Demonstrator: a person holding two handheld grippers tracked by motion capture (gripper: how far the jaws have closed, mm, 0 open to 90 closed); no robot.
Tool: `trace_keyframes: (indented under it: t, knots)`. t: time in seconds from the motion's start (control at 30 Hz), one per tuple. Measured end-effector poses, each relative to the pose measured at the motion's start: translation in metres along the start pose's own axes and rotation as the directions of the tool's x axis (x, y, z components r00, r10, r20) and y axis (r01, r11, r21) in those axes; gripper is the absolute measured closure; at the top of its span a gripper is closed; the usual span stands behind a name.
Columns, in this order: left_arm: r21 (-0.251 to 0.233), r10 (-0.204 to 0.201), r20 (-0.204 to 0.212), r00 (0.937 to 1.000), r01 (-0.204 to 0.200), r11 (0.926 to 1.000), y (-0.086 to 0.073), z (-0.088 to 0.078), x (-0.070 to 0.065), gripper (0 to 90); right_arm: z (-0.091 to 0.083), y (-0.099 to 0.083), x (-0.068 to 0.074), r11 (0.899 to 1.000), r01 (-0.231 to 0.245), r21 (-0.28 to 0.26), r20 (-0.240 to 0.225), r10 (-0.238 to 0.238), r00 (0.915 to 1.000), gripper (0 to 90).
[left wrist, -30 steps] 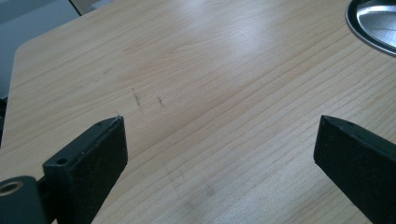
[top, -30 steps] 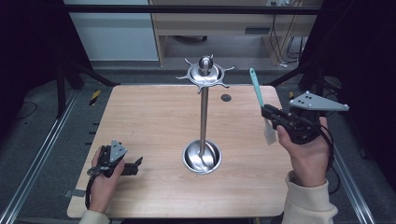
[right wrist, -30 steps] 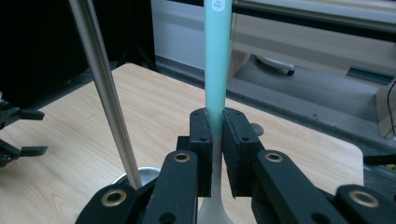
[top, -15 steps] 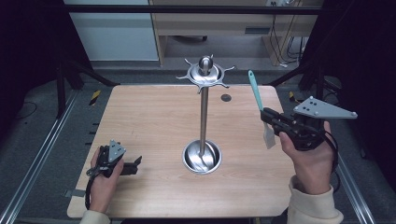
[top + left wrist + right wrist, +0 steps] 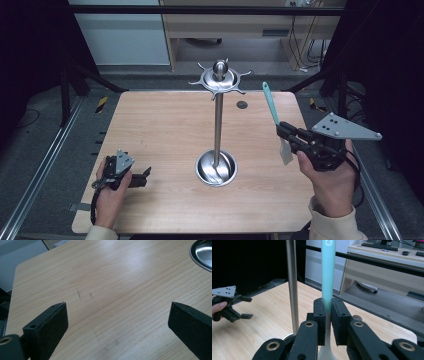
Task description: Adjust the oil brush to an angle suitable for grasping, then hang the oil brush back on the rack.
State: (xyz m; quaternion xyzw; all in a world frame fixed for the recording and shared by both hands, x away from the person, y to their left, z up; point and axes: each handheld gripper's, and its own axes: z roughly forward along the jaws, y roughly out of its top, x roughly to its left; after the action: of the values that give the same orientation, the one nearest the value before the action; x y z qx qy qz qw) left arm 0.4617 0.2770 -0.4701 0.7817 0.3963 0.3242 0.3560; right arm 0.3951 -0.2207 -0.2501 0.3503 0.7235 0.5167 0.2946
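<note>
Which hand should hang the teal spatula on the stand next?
Right, probably. The right gripper is shut on the teal spatula, upright beside the stand. The left gripper rests open on the table.

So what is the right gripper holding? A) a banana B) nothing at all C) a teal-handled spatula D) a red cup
C: the right gripper has its jaws shut on the teal-handled spatula, whose handle points up; in the high view it is held off to one side of the metal stand.
</note>
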Motion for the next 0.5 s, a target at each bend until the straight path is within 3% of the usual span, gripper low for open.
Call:
trace_keyframes:
  t: [0.37, 0.5]
  knots:
    - [0.003, 0.001, 0.003, 1.0, -0.001, 1.0, -0.0004, 0.0004, 0.001, 2.4, -0.0021, 0.0012, 0.0044, 1.0, 0.006, -0.018, -0.004, -0.006, 1.0, 82.7]
    - [0.001, -0.001, 0.001, 1.0, 0.001, 1.0, -0.0002, 0.0001, 0.0011, 2.4, -0.002, 0.0028, 0.0103, 0.999, 0.028, -0.029, -0.019, -0.028, 0.9994, 82.7]
